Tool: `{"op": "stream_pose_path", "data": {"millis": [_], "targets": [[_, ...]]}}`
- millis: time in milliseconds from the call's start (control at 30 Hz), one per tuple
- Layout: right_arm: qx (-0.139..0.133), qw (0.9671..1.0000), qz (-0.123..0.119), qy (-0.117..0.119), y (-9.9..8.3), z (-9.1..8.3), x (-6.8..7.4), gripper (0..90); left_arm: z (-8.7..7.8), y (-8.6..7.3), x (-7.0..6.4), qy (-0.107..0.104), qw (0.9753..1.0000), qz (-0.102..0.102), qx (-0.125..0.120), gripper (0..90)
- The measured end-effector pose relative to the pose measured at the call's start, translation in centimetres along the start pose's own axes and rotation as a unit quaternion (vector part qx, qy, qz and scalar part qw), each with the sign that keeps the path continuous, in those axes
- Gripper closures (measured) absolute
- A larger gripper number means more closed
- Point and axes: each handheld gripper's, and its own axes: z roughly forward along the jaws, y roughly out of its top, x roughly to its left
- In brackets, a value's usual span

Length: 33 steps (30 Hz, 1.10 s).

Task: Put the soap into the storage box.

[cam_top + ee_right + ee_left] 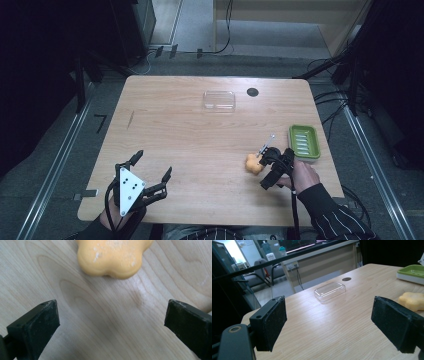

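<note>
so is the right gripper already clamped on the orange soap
No, the right gripper is open, with the orange soap lying ahead of its jaws on the table.

Dim, soft-focus pictures; dark surroundings.

We've got a pale wood-grain table (pixel 190 145) with an orange lumpy soap (pixel 253 164) on it, speckled white on top. Right of the soap sits a bright green soap dish (pixel 304 141) with a white base; beyond the soap, a clear lid (pixel 219 100) and a dark round hole (pixel 252 92).
</note>
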Motion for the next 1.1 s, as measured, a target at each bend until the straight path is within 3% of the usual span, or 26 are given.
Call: {"op": "stream_pose_path", "data": {"millis": [200, 267, 400, 533, 733, 933, 1100], "targets": [[-0.001, 1.0000, 0.003, -0.004, 1.1, 0.4, 0.1, 2.4, 0.0, 0.0, 0.0, 0.001, 1.0000, 0.000, 0.000, 13.5], [-0.005, 0.9998, 0.010, -0.017, 1.5, 0.6, 0.2, 10.9, 0.0, 0.0, 0.0, 0.001, 1.0000, 0.000, 0.000, 13.5], [-0.007, 0.9999, 0.011, -0.010, 2.2, 0.6, 0.1, 15.1, 0.0, 0.0, 0.0, 0.001, 1.0000, 0.000, 0.000, 13.5], [-0.010, 0.9999, 0.008, -0.002, 2.7, 0.7, 0.1, 28.6, 0.0, 0.0, 0.0, 0.001, 1.0000, 0.000, -0.001, 13.5], [-0.008, 0.9999, 0.002, 0.006, 3.2, 0.7, 0.1, 38.5, 0.0, 0.0, 0.1, 0.001, 1.0000, -0.001, -0.002, 13.5], [-0.006, 0.9996, -0.025, 0.009, 3.1, 0.7, -0.1, 40.0, -0.1, 0.0, 0.1, 0.001, 1.0000, -0.001, -0.002, 13.5], [-0.001, 0.9997, -0.021, 0.015, 3.1, 0.7, -0.5, 37.3, 0.0, 0.0, 0.0, 0.001, 1.0000, 0.000, -0.001, 13.5]]}}
